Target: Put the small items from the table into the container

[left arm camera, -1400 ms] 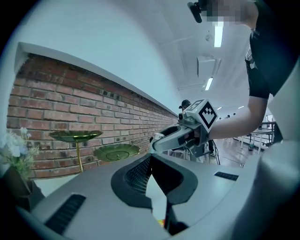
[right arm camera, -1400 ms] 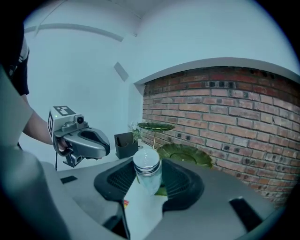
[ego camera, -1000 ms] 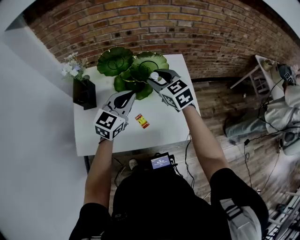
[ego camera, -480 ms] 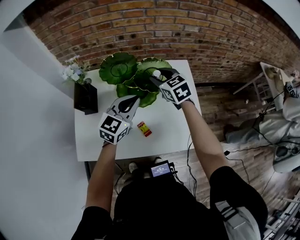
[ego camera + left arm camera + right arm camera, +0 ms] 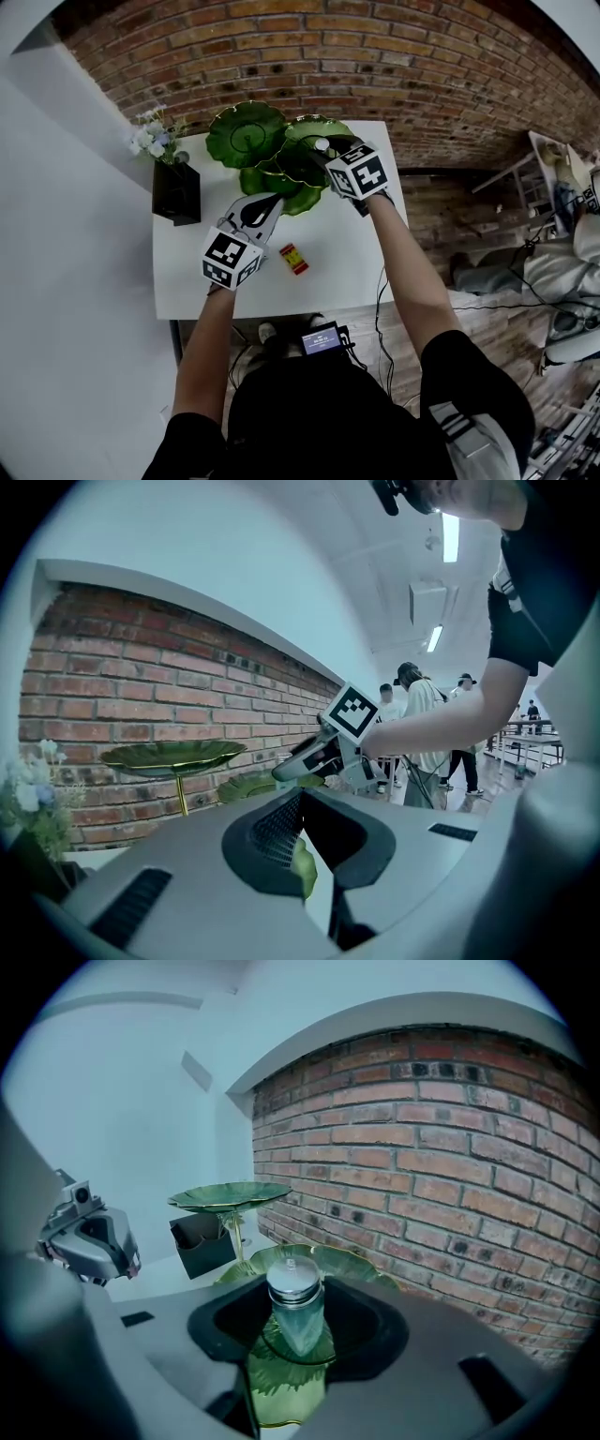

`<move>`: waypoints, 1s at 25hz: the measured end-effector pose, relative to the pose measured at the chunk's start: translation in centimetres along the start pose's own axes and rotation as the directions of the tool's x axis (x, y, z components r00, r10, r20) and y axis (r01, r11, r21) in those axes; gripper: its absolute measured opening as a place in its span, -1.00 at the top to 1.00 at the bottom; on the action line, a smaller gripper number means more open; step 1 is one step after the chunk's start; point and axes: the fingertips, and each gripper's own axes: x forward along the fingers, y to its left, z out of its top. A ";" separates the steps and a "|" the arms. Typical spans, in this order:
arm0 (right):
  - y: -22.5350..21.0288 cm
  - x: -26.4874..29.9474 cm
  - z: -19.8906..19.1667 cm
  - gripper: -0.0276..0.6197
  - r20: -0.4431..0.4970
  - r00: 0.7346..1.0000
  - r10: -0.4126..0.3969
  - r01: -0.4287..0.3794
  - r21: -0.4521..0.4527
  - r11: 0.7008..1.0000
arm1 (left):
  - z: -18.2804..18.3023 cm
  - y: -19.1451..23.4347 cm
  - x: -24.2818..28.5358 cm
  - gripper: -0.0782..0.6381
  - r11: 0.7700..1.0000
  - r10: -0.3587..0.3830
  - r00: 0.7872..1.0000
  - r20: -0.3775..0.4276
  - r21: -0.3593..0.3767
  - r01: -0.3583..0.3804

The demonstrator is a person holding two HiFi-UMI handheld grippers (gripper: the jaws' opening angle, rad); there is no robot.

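My right gripper [image 5: 328,155] is shut on a small glass bottle [image 5: 322,145] with a silver cap. It holds the bottle over the green leaf-shaped tiered dishes [image 5: 246,134] at the back of the white table [image 5: 337,253]. In the right gripper view the bottle [image 5: 295,1297] stands upright between the jaws of that gripper [image 5: 300,1330], above a low green dish [image 5: 281,1382]. My left gripper [image 5: 253,214] is shut with nothing held and hovers in front of the dishes. A small red and yellow item [image 5: 294,260] lies on the table to its right.
A black vase [image 5: 175,192] with pale flowers stands at the table's left edge. A brick wall [image 5: 375,66] runs directly behind the table. In the left gripper view, several people [image 5: 422,733] stand in the room beyond the right arm.
The right gripper has carried the bottle a little farther over the green dishes and lower. The left gripper has hardly shifted and stays shut.
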 end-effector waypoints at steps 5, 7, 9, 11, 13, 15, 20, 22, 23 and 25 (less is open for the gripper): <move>-0.3 0.4 0.1 0.35 -0.006 1.000 -0.004 0.004 0.021 1.000 | -0.2 0.1 -0.3 0.78 1.000 0.007 1.000 -0.001 -0.005 -0.007; -0.4 0.4 0.1 0.35 -0.005 1.000 -0.007 0.007 0.029 1.000 | -0.1 0.2 -0.5 0.78 1.000 0.009 1.000 0.000 -0.004 -0.009; -0.4 0.5 0.3 0.35 0.000 1.000 -0.003 0.003 0.032 0.999 | 0.0 0.4 -0.6 0.78 1.000 0.011 1.000 0.001 -0.001 -0.011; -0.4 0.5 0.5 0.35 0.006 1.000 0.005 -0.005 0.032 0.999 | 0.0 0.5 -0.7 0.77 1.000 0.014 1.000 0.002 0.001 -0.014; -0.4 0.3 0.7 0.33 0.010 1.000 0.007 -0.007 0.030 1.000 | 0.2 0.6 -0.8 0.77 1.000 0.015 1.000 0.003 0.003 -0.015; -0.5 0.1 0.8 0.27 0.013 1.000 0.008 -0.008 0.030 1.000 | 0.2 0.5 -0.8 0.78 1.000 0.015 1.000 0.005 0.005 -0.015; -0.6 -0.5 1.1 0.10 0.027 1.000 -0.008 0.007 0.031 1.000 | 0.5 0.3 -1.0 0.78 1.000 0.011 1.000 0.011 0.012 -0.011; -0.7 -1.0 1.3 0.10 0.038 0.999 -0.018 0.017 0.034 0.999 | 0.6 0.2 -1.1 0.78 1.000 0.008 1.000 0.014 0.014 -0.008; -0.7 -1.3 1.3 0.10 0.042 0.999 -0.022 0.021 0.037 0.999 | 0.7 0.1 -1.1 0.78 1.000 0.006 1.000 0.015 0.016 -0.007; -0.6 -1.9 1.4 0.10 0.047 0.999 -0.026 0.024 0.044 0.999 | 0.8 0.0 -1.3 0.78 1.000 0.003 1.000 0.018 0.020 -0.003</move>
